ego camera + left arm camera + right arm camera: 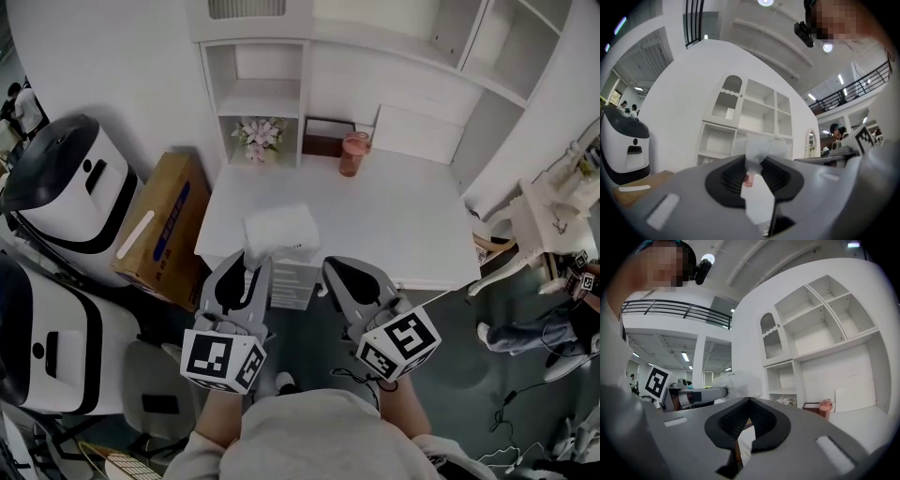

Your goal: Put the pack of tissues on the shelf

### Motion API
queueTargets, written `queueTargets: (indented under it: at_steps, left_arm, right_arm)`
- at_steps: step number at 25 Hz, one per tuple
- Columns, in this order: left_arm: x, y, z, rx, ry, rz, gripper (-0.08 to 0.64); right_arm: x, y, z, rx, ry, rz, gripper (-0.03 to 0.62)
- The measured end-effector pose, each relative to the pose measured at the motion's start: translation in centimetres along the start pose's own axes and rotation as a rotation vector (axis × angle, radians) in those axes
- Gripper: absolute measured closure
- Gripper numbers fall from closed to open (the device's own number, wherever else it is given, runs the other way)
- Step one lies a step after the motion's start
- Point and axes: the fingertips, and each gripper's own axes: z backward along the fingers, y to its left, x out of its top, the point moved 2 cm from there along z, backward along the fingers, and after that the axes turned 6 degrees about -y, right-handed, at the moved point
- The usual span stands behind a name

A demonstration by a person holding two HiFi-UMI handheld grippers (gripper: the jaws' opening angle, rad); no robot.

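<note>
Pinching the pack of tissues (281, 230) by its wrapper end, seemingly, for lifting onto the shelf (261, 101): left gripper (246, 262); right gripper (349, 274) closed, empty.

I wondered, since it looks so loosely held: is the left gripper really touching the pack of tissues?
Touching. The left gripper view shows the left gripper with its jaws pinched on the wrapper end of the pack of tissues.

Tissue pack (281, 230) over desk (394, 216) front edge, cup (353, 153) beside box (326, 138) behind
</note>
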Motion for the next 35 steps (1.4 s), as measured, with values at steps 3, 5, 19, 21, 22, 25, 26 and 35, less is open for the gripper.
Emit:
queueTargets:
  at_steps: [3,5,19,21,22,25,26,35]
  left_arm:
    - [-0.1,1.7,-0.7,-0.013,0.004,0.005,0.471]
    - [-0.2,2.9,-0.9,-0.022,0.008,0.007,0.471]
    - [-2.3,7.6,-2.5,-0.031,0.033,0.052,0.471]
    - [-2.7,8.2,-2.9,-0.021,0.038,0.051,0.471]
    - [-2.8,8.5,-3.2,-0.016,0.04,0.05,0.471]
    - [-2.9,9.5,-4.4,-0.002,0.039,0.046,0.471]
    - [-3.0,9.8,-4.8,0.002,0.039,0.045,0.471]
    - [-3.3,12.2,-9.9,0.033,0.04,0.039,0.471]
  right_arm:
    - [-0.4,0.1,-1.8,-0.014,0.0,-0.005,0.592]
    - [-0.7,0.3,-2.9,-0.023,0.001,-0.01,0.592]
    - [-2.7,0.2,-7.0,-0.041,0.036,-0.022,0.592]
    - [-3.0,-0.3,-7.7,-0.037,0.039,-0.026,0.592]
    - [-3.2,-0.6,-8.1,-0.033,0.04,-0.027,0.592]
    - [-3.3,-1.4,-9.7,-0.018,0.038,-0.031,0.592]
    - [-3.3,-1.8,-10.3,-0.013,0.037,-0.032,0.592]
    - [-2.8,-5.9,-14.8,0.016,0.036,-0.036,0.592]
